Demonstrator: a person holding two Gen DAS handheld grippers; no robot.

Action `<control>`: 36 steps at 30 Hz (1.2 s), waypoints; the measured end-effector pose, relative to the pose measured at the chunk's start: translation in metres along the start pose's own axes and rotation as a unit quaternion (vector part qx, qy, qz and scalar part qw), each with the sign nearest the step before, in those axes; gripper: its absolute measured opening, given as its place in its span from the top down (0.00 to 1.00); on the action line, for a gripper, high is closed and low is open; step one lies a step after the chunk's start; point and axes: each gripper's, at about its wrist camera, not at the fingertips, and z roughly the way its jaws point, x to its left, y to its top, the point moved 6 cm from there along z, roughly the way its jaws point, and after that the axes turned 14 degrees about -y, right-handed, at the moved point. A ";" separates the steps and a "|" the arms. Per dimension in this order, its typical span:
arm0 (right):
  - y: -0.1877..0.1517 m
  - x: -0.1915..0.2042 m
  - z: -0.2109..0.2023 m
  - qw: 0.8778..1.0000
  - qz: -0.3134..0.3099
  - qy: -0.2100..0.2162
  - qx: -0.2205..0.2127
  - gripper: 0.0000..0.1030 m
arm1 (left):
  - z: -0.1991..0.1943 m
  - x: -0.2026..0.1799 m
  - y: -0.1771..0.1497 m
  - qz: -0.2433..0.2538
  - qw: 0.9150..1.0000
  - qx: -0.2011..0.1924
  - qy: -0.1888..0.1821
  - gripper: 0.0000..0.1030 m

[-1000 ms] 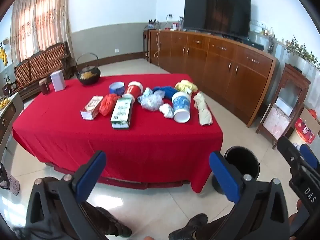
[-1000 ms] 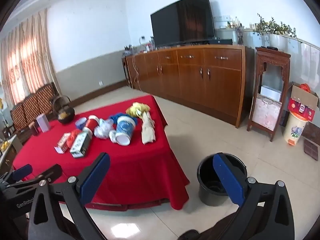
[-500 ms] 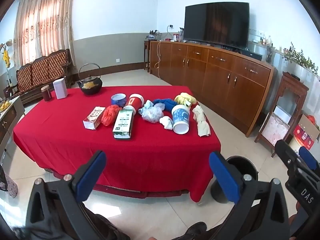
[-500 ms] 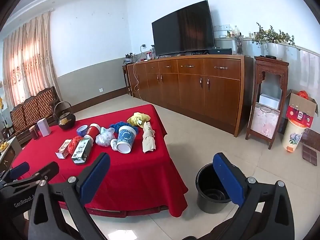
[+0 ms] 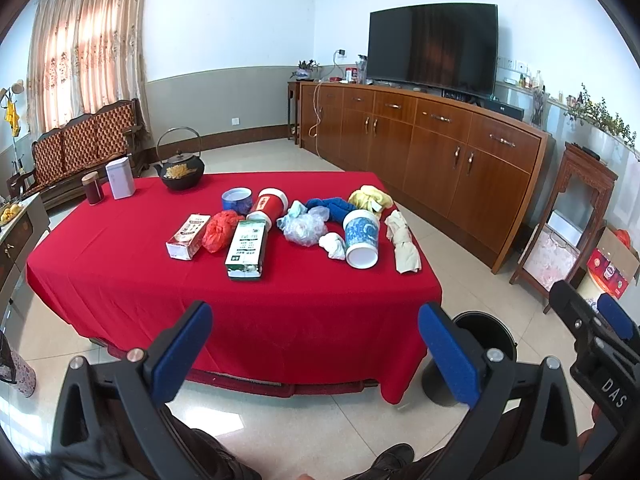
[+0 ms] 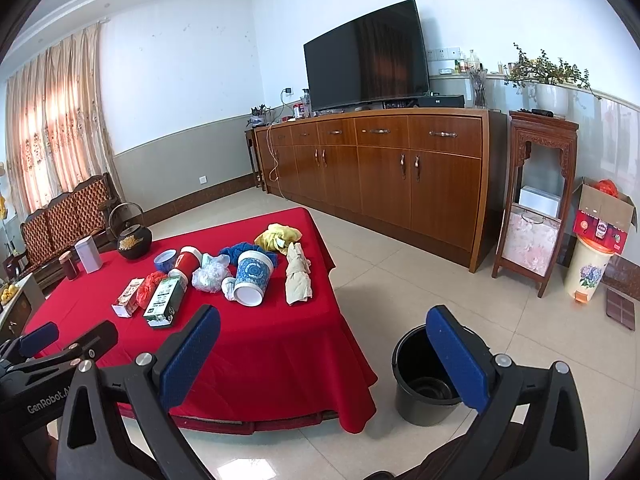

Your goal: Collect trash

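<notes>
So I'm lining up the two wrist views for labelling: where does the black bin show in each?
Left wrist: black bin at lower right, on the floor, partly hidden behind the hand-held gripper's right finger.
Right wrist: black bin at lower centre-right, open, on the floor.
Shared landmark: the red table, whose near right corner hangs beside the bin.

White walls (image 6: 180, 80) rise over a grey dado, and glossy pale tile floor (image 6: 400, 264) spreads across the room. At one o'clock a long wooden sideboard (image 6: 380, 172) carries a dark television (image 6: 366, 64). Over at ten o'clock, sunlit peach curtains (image 5: 84, 64) glow above a carved wooden bench (image 5: 80, 148). At three o'clock a carved wooden stand (image 6: 536, 200) sits beside a cardboard box (image 6: 604, 216).
</notes>
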 end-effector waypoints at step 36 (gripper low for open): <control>-0.005 0.000 0.001 1.000 -0.003 0.001 0.004 0.00 | 0.003 0.003 -0.004 -0.001 1.000 0.014 0.003 0.00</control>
